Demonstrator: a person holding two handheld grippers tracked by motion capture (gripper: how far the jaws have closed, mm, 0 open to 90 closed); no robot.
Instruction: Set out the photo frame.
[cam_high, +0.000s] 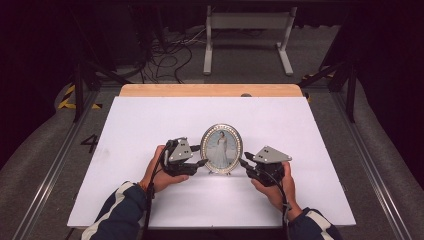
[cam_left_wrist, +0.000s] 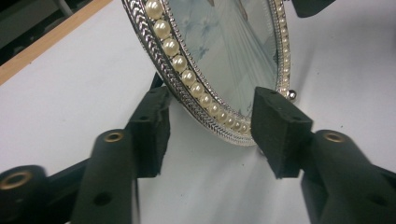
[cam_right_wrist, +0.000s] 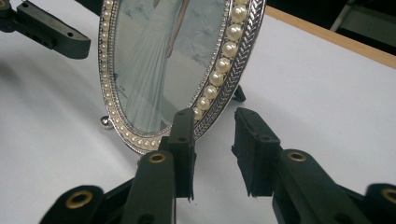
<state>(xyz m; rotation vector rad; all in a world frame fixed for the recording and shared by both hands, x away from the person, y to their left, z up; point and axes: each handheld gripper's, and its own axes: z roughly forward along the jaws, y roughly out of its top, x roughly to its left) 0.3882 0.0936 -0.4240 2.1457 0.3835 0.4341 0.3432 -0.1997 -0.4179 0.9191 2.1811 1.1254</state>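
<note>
An oval silver photo frame with a pearl rim and a picture of a figure in a white gown stands upright on the white table top. My left gripper is at its left edge. In the left gripper view the frame's lower rim lies between the open jaws of this gripper, one pad behind it and one in front. My right gripper is at the frame's right edge. Its own view shows the rim between the parted jaws of that gripper, with a gap to the outer pad.
A wooden strip runs along the table's far edge. Behind it on the floor are a white stand and loose cables. Dark metal struts flank the table. Each hand rests on the white surface near its front edge.
</note>
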